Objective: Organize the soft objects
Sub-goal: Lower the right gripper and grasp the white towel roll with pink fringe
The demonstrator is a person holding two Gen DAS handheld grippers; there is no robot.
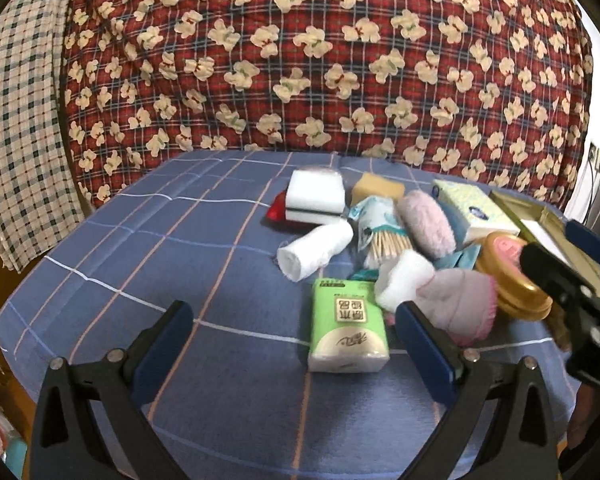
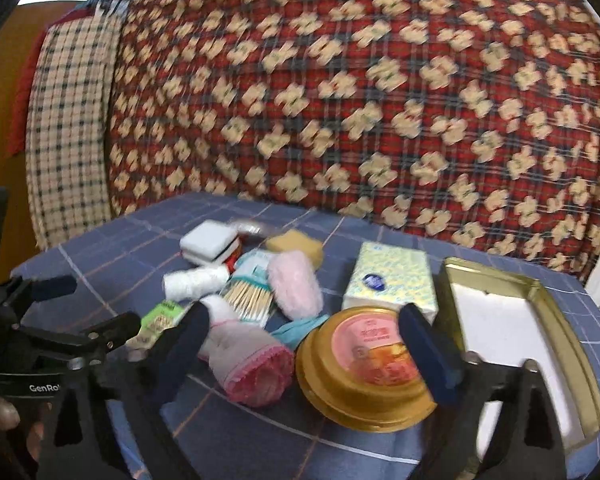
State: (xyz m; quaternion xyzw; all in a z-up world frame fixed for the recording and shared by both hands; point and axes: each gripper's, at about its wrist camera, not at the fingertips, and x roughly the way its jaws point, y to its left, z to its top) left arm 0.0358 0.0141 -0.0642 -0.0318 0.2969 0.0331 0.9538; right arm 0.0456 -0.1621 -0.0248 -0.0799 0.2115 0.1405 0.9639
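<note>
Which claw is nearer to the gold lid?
Right. The right claw is open with the gold lid between its fingers; the left claw is open over the green tissue pack, well left of the lid.

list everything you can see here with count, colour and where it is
tissue pack: 1, green, near edge of pile
white roll: 1, white, left of swabs
swabs: 1 bundle, tan sticks, pile centre
sponge block: 1, white, pile's far left
yellow sponge: 1, yellow, far side
pink puff: 1, pale pink, right of swabs
pink sock: 1, pink and white, near side
tissue box: 1, pale yellow-green, left of tin
round lid: 1, gold with pink label, near right
tin: 1, gold, open, far right
tablecloth: 1, blue check
quilt: 1, red floral, behind
left gripper: jaws open, in front of tissue pack
right gripper: jaws open, over sock and lid
</note>
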